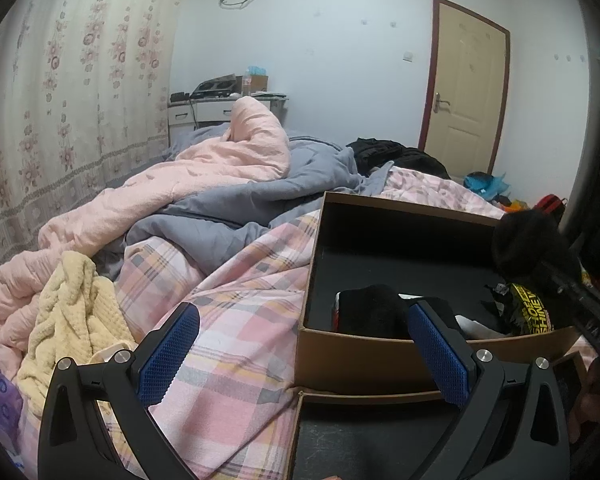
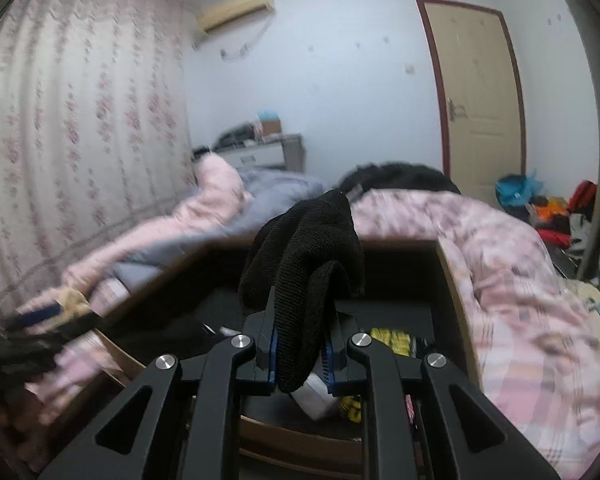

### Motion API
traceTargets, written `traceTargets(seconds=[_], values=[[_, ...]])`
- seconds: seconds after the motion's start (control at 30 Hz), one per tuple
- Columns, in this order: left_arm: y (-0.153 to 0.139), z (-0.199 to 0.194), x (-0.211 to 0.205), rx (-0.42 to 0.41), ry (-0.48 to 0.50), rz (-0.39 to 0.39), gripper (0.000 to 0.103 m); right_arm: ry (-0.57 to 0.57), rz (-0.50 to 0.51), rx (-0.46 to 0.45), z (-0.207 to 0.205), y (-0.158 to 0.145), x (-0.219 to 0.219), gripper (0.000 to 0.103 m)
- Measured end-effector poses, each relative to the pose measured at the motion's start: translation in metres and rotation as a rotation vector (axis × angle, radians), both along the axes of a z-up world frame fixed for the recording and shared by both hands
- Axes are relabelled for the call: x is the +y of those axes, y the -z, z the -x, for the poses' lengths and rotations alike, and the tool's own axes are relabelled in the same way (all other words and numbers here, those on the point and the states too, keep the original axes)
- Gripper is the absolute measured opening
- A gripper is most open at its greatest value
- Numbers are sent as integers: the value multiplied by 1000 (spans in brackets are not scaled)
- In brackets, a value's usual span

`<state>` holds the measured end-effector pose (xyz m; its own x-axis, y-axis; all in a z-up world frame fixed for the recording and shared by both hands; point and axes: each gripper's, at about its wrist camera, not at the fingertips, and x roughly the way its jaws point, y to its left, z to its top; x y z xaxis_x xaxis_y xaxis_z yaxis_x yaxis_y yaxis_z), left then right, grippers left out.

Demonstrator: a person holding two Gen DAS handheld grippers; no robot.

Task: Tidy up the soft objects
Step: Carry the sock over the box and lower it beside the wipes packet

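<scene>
Black knit sock (image 2: 304, 264) pinched in right tongs (image 2: 300, 364) above the cardboard box (image 2: 456, 280), awaiting release inside; left tongs (image 1: 300, 344) spread.

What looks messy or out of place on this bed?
A cream knitted blanket lies crumpled on the pink plaid bedsheet, outside the open brown cardboard box that holds other soft things. The pink and grey duvet is bunched up, unmade.

Dim, flat indoor light with a bluish cast; both fisheye views bend and darken at the edges. The right wrist view is motion-blurred.
</scene>
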<state>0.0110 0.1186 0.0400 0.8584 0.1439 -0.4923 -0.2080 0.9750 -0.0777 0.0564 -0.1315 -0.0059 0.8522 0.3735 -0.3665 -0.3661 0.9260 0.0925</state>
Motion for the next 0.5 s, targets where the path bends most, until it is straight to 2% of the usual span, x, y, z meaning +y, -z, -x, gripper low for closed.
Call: traceTargets(seconds=[0.1,0.3,0.5], values=[[0,1,-4,-6,-1,-25,103,5,-7,47,-2,3,-4,13],[0,1,-11,-8,-3,-65,103,5,10,65,5,-1,-9,13],[0,2,-12,-7,-1,-71,103,14,83,106,2,4,-8,13]])
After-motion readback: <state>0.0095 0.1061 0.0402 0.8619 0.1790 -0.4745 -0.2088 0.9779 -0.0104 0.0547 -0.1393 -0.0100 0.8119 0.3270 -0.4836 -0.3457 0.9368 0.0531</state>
